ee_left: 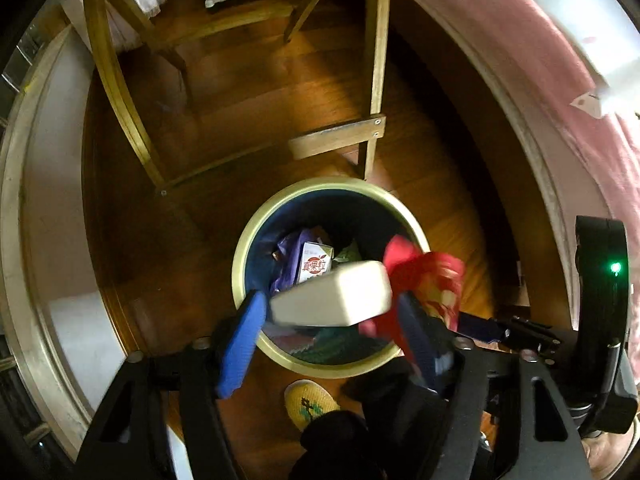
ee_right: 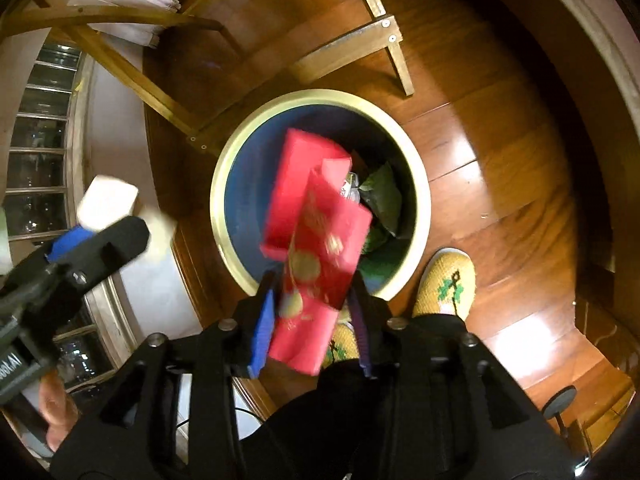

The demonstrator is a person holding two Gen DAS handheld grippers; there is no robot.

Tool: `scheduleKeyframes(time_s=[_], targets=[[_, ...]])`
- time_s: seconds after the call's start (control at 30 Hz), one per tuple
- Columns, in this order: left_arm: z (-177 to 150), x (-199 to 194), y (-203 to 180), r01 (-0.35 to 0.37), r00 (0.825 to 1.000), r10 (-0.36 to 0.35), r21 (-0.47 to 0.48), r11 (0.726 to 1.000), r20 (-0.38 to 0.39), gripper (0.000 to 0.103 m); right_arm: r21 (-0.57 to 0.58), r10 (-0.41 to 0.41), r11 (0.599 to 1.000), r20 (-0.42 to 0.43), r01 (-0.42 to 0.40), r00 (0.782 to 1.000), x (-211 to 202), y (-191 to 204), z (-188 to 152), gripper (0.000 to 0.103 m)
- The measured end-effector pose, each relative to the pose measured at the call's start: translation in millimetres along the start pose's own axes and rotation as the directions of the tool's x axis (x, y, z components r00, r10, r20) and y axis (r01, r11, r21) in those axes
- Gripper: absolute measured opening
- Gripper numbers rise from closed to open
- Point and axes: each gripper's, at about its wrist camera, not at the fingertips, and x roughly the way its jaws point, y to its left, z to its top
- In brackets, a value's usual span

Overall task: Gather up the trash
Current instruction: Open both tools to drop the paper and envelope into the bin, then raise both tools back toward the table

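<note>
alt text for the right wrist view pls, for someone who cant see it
Looking down, the right gripper has red packets between its jaws over a round trash bin already holding wrappers. It stands on wood floor beside a yellow slipper. At left, the left gripper carries a white box.

Floor (ee_right: 472, 148): glossy varnished wood. Slipper (ee_right: 446, 284): knitted cloth, rough. Red packet (ee_right: 316, 216): smooth paper. Bin (ee_right: 420, 184): smooth matt rim. Chair frame (ee_left: 376, 60): matt wood.

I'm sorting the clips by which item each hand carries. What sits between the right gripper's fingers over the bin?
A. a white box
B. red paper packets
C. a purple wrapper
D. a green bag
B: the right wrist view shows red paper packets between the right gripper fingers, above the round bin.
</note>
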Motion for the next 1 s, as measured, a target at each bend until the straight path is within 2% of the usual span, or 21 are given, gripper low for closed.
scheduleKeyframes(time_s=[0.07,0.23,0.47,0.6,0.77,1.0], targets=[[0.0,5.5,1.3,-0.004,1.000,0.004,-0.007,1.000,0.007,0.088,-0.002,-0.017,1.000,-0.002,0.017,1.000,4.6,-0.7,2.2,0.048],[1.3,2.2,-2.4,-0.025,1.000,0.025,-0.012,1.000,0.010,0.090,-0.017,-0.038,0.999,0.015,0.038,0.999,-0.2,0.2,7.1,0.052],[-0.3,-53.2,-13.0,-0.031,0.998,0.033,-0.033,0.999,0.054,0.090,-0.010,-0.051,0.999,0.062,0.052,0.997,-43.6,5.8,7.4,0.054],[-3.1,-102.4,-18.0,-0.027,0.996,0.031,-0.044,0.999,0.082,0.090,-0.014,-0.056,0.998,0.087,0.058,0.995,-83.3,15.9,6.3,0.054],[-5.0,-177.6,-26.3,-0.025,0.990,0.029,-0.034,0.999,0.136,0.090,-0.028,-0.041,0.999,0.131,0.045,0.991,-152.8,38.5,-1.6,0.054],[-2.8,-298.9,-30.6,-0.019,0.966,0.022,-0.013,1.000,0.257,0.090,-0.090,0.001,0.996,0.228,0.020,0.974,-264.0,90.8,-14.2,0.054]])
